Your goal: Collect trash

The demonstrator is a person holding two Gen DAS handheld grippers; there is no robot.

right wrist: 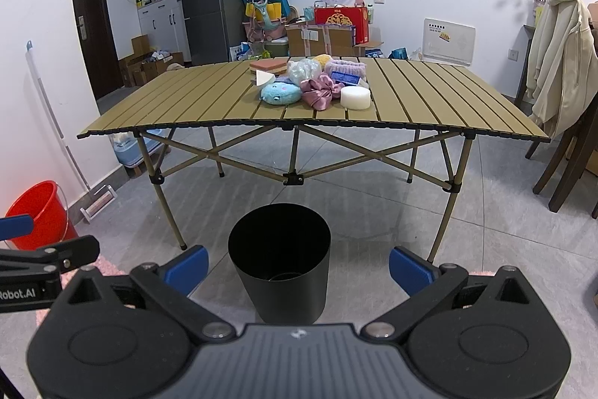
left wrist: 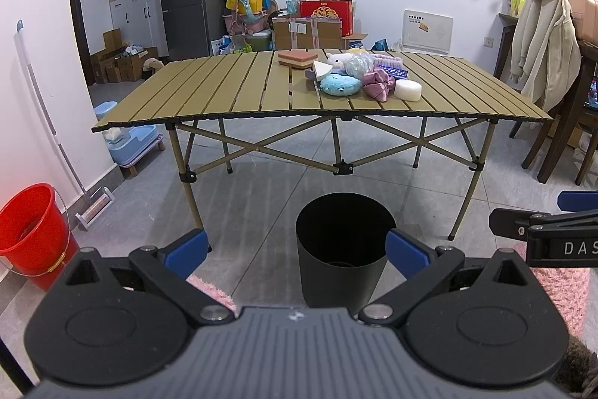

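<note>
Both of my claws, the left gripper (left wrist: 295, 247) and the right gripper (right wrist: 298, 266), hang with blue fingers spread wide and nothing between them, short of the slatted tan folding table (right wrist: 429, 92). Part of the black round trash bin (right wrist: 279, 260) on the grey floor is cut off behind my claw bodies, its inside too dark to read. On the tabletop's far middle sits a heap: a blue plush toy (right wrist: 280, 93), a pink satin bow (right wrist: 320, 91), a white foam disc (right wrist: 355, 97), with the pieces behind overlapping and hard to tell apart.

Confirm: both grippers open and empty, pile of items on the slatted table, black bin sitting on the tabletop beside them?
Not quite. The black bin stands on the floor in front of the slatted table, as the right wrist view shows. Otherwise right: left gripper and right gripper are open and empty, with the pile on top.
</note>
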